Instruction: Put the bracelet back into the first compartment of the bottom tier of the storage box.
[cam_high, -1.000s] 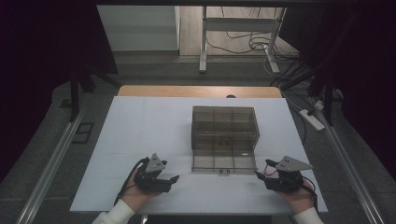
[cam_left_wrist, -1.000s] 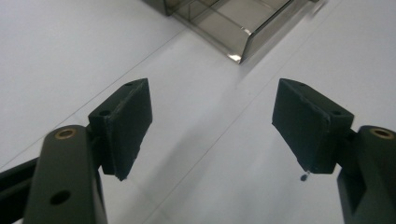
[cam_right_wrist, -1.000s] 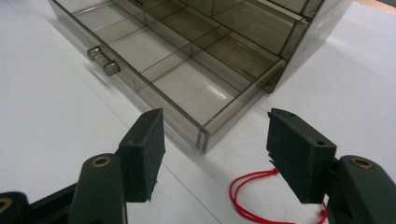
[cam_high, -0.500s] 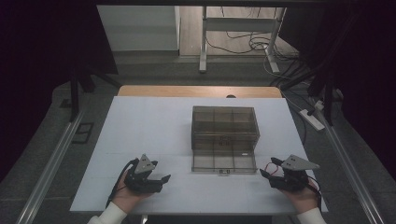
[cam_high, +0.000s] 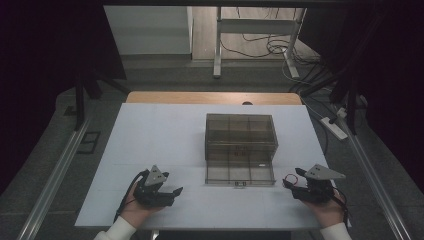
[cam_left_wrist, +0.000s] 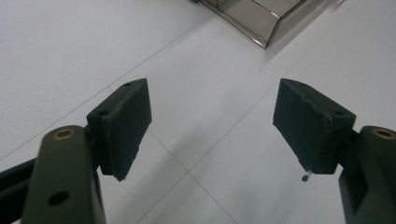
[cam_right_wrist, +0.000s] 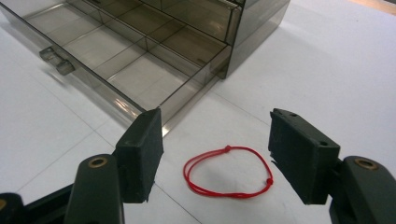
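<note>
Seemingly no legible text anywhere.

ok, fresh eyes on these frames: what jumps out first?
Probably the red string loop, the one bright spot, lying flat on the white table between the open right gripper jaws. Next, the smoky clear drawer box mid-table, its bottom drawer pulled out toward the person. The left gripper is open over bare table.

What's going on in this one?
A person sits at a white table with a gripper in each hand. The right gripper is open above a red string loop that lies on the table beside a smoky plastic drawer box with its bottom drawer pulled out. The left gripper is open over bare table. Nothing is held.
</note>
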